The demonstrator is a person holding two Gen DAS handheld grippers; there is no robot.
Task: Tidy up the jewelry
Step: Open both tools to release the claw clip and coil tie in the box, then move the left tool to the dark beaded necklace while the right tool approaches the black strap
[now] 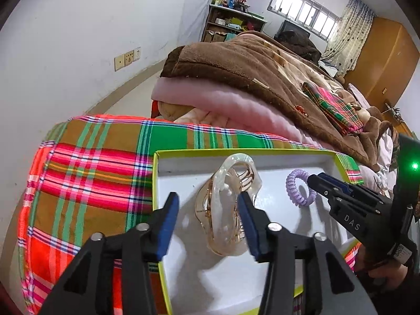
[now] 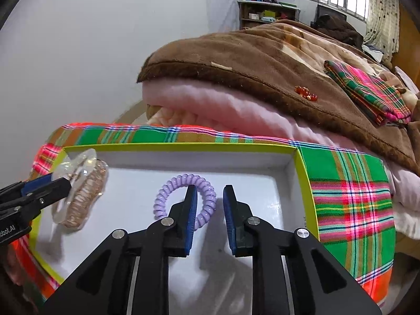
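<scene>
A shallow white box with a yellow-green rim lies on a plaid cloth. Inside it, a clear amber-tinted claw hair clip lies at the left. My left gripper is open around it, its left pad well clear of the clip. A lilac spiral hair tie lies to the right of the clip. My right gripper stands open over the tie's right side. A stretch of the coil sits between the pads, and they are not pressing on it.
The plaid cloth covers the surface under the box. Behind it are a pink quilt and a brown blanket carrying an orange sparkly clip and a folded plaid cloth. A hand grips the right tool.
</scene>
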